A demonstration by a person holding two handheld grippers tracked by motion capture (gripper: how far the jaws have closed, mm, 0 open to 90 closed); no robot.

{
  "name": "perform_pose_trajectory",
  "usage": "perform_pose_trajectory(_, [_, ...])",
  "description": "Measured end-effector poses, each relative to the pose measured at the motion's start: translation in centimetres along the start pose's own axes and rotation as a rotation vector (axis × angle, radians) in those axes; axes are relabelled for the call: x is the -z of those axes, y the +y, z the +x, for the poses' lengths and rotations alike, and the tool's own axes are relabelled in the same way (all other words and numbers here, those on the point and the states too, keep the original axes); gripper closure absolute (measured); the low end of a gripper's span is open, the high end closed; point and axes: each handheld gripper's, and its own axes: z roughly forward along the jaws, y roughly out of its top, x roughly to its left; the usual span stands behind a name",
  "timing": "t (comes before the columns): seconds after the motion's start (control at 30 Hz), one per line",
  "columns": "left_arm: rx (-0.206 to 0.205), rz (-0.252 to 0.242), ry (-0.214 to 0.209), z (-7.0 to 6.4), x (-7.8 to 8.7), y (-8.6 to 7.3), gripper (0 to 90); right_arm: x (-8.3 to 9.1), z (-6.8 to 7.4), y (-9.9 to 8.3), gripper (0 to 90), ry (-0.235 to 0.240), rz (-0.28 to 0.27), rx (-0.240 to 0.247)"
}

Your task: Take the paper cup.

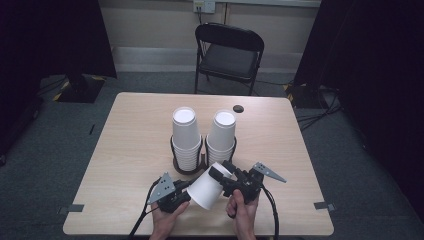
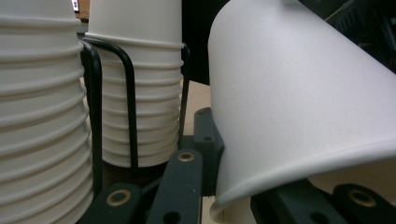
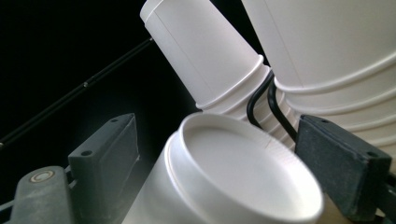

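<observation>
hands: 2, entering from the bottom edge of the high view, cut off at the wrists
left gripper (image 1: 186, 189): at the wide open end of the loose cup (image 1: 209, 186); in its own view 1 jaw sits inside the mouth and 1 outside, pinching the rim wall. Contact point itself is cut off at the frame bottom.
right gripper (image 1: 220, 173): jaws either side of the cup's narrow closed end. In its own view (image 3: 219, 163) the right pad touches the cup; left pad shows a small gap, so cannot tell if it's actually clamped.
loose cup: white paper, tilted on its side, held above the table (image 1: 125, 150) near the front edge, between both grippers, just in front of the stacks
stacks: 2 upside-down cup stacks, left (image 1: 185, 137) and right (image 1: 221, 135), in a black wire holder (image 1: 175, 155); holder base mostly hidden by the cups
far: black folding chair (image 1: 229, 55) behind the table; sides of the room too dark to read
</observation>
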Motion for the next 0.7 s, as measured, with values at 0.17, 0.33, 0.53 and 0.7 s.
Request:
perform_pose_trajectory(0.17, [-0.003,0.026,0.002,0.4,0.5,0.0,84.7,0.2,0.1,0.3,13.5,0.006,-0.002,0.027])
perform_pose_trajectory(0.33, [-0.011,0.064,0.011,0.8,0.9,0.1,84.7,0.7,0.1,0.5,13.5,-0.003,-0.005,0.062])
perform_pose_trajectory(0.53, [0.011,0.086,0.002,1.3,1.4,0.3,84.8,1.3,0.1,0.5,13.4,-0.02,-0.017,0.107])
perform_pose_trajectory(0.7, [0.017,0.111,-0.008,1.8,1.8,0.5,84.8,1.9,0.2,0.5,12.6,-0.012,-0.015,0.157])
